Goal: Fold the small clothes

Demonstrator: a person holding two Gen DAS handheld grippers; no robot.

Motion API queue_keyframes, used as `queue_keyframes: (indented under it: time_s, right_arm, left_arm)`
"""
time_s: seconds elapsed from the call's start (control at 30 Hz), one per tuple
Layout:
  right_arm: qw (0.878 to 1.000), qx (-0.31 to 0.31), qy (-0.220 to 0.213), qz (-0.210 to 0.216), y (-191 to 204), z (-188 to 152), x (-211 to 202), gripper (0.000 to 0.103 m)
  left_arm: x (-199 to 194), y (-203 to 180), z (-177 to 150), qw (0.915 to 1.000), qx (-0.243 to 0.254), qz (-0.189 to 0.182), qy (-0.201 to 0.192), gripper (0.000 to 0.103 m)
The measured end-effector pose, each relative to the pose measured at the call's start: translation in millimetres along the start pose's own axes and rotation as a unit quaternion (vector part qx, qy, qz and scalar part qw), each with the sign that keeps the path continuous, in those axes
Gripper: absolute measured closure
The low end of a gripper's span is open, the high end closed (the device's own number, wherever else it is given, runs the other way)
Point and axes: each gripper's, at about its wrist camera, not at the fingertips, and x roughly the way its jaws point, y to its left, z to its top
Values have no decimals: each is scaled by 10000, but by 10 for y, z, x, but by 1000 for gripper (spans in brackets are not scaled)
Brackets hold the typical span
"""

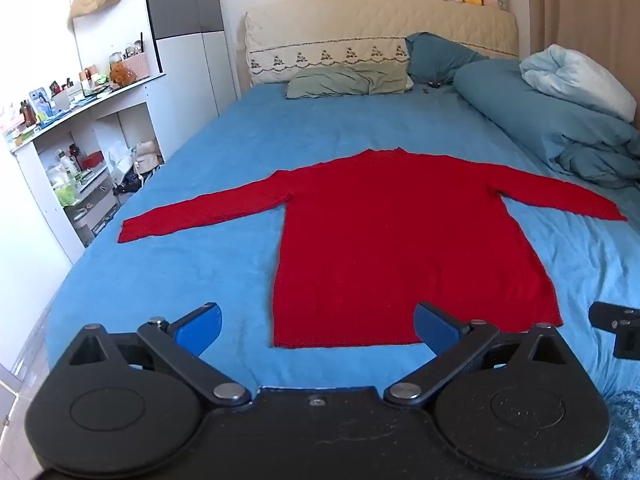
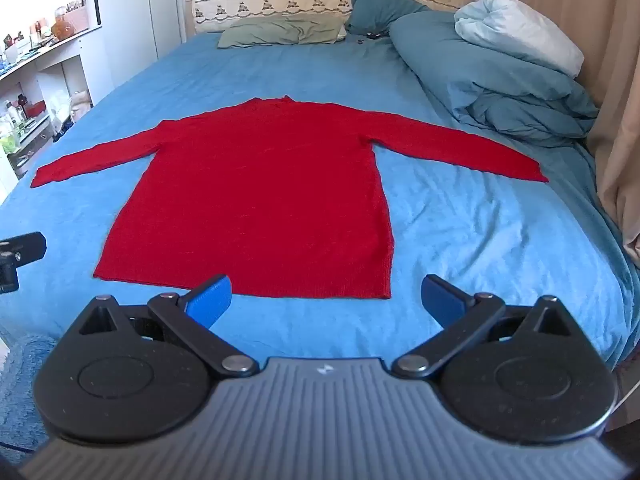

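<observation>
Across the blue bedsheet (image 1: pixel 240 152) lay your soft, limp red knit sweater (image 1: pixel 392 240); both grippers (image 1: pixel 318 328) (image 2: pixel 326 300) gaped empty, so pinching cuff or hem seemed best.

Both wrist views face bed (image 1: pixel 240 152) (foot end)

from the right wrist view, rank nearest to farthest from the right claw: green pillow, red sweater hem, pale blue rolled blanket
1. red sweater hem, just ahead of the open right claw
2. pale blue rolled blanket, far right atop the duvet
3. green pillow, at the headboard, left of centre
</observation>
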Motion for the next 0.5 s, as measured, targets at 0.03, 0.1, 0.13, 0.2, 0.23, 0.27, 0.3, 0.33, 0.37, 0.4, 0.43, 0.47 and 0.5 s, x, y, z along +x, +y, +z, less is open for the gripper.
queue_keyframes:
  time_s: [0.03, 0.1, 0.13, 0.2, 0.23, 0.27, 0.3, 0.33, 0.37, 0.4, 0.43, 0.47, 0.5]
  right_arm:
    - [10000, 14, -18, 14, -1, -1, -1, 0]
    - [10000, 27, 6, 24, -2, 0, 1, 0]
    - [10000, 30, 7, 34, -2, 0, 2, 0]
    - [10000, 31, -1, 34, -1, 0, 2, 0]
    - [10000, 35, -6, 35, -2, 0, 0, 0]
    - [10000, 35, -3, 42, -2, 0, 1, 0]
    - [10000, 39, -1, 41, -2, -1, 0, 0]
    - [10000, 39, 0, 41, -1, 0, -2, 0]
    - [10000, 37, 0, 45, 0, 0, -5, 0]
    - [10000, 41, -1, 45, 0, 0, -7, 0]
    - [10000, 41, -1, 42, 1, 0, -9, 0]
    - [10000, 39, -3, 43, 1, 1, -12, 0]
    - [10000, 40, -3, 46, 2, 1, -14, 0]
  left_arm:
    - [3, 4, -2, 10000, -20, -42, 28, 0]
    - [7, 10, -8, 9999, -33, -105, 61, 0]
    - [9, 10, -11, 9999, -24, -116, 72, 0]
    - [18, 15, -12, 9999, -3, -138, 89, 0]
    - [25, 24, -10, 9998, -8, -158, 103, 0]
    - [9, 3, -5, 9999, -49, 140, -68, 0]
    - [-22, 15, -2, 9999, -50, 142, -45, 0]
    - [-29, 10, -6, 9999, -66, 136, -50, 0]
    - [-36, 3, -11, 9999, -79, 135, -57, 0]
    - [-43, -5, -16, 9998, -89, 137, -64, 0]
    - [-37, 4, -13, 9998, -105, 133, -61, 0]
    - [-33, 38, -6, 9998, -127, 122, -52, 0]
    - [-36, 35, -11, 9998, -127, 131, -59, 0]
